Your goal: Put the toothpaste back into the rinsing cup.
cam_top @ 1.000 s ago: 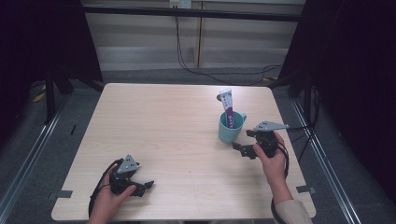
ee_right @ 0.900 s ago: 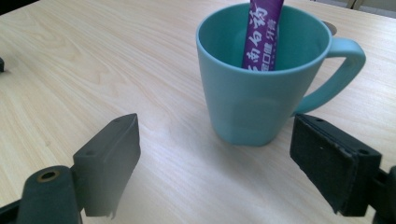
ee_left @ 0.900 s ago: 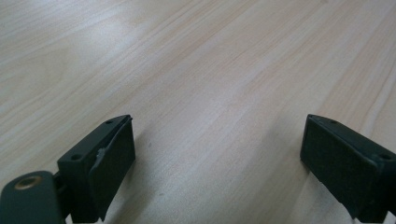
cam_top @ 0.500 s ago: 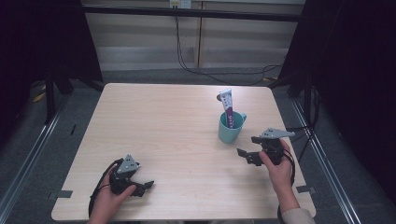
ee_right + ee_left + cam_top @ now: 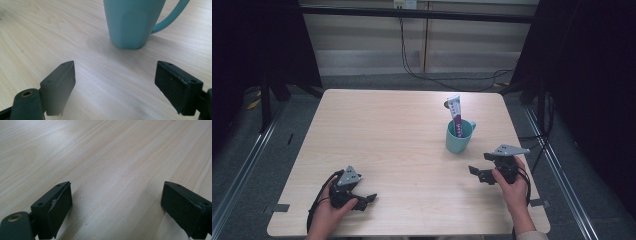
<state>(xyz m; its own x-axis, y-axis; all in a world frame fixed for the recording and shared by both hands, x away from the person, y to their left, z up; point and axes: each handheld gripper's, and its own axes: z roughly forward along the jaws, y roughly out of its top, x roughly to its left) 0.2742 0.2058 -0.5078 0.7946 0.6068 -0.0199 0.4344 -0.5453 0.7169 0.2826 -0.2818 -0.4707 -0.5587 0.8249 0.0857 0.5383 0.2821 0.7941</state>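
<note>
One teal mug stands on the far right part of the table, with one tube upright inside it. Two grippers are in hand. The right gripper sits near the mug, on its near right side, jaws wide apart and empty. The left gripper rests at the near left, well apart from the mug, jaws also spread and empty.

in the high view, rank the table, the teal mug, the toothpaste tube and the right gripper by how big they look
1. table, far the largest.
2. right gripper and teal mug: they look much alike, and the gripper is nearer the camera, so I won't rank them.
3. toothpaste tube, smallest; its lower end is hidden inside the mug.
</note>
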